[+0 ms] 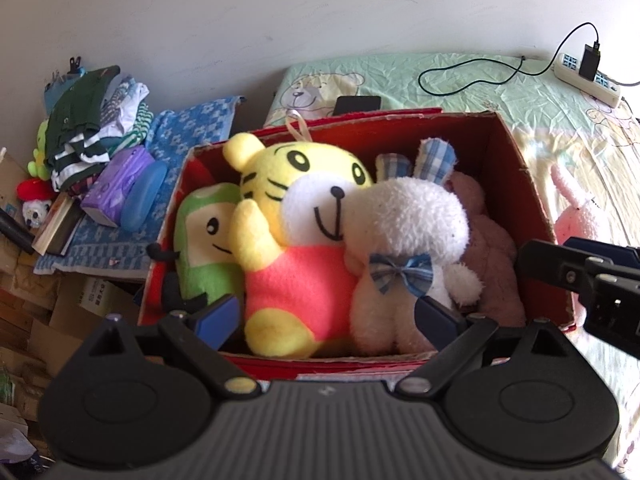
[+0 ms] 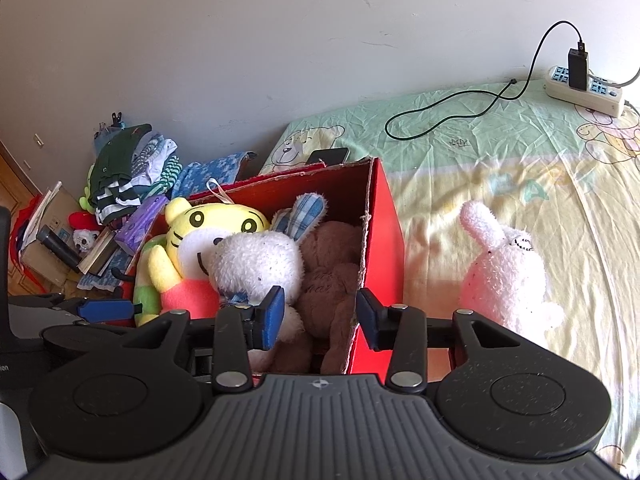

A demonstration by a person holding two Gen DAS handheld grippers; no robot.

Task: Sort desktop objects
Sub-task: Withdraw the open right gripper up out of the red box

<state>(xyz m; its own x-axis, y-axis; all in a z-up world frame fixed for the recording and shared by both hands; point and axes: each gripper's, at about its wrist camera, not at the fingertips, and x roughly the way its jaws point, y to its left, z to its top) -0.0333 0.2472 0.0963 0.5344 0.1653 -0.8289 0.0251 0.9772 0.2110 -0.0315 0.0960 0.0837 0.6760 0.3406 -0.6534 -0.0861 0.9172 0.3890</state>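
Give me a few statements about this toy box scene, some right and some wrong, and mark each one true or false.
1. The yellow tiger sits inside the red box. True.
2. The pink bunny is in the box too. False: it lies on the bedsheet, outside the box.
3. The left gripper is clamped on the white bunny. False: its jaws stand wide open, gripping nothing.
4. A black charger is plugged into the power strip. True.
5. A brown plush lies beside the white bunny in the box. True.
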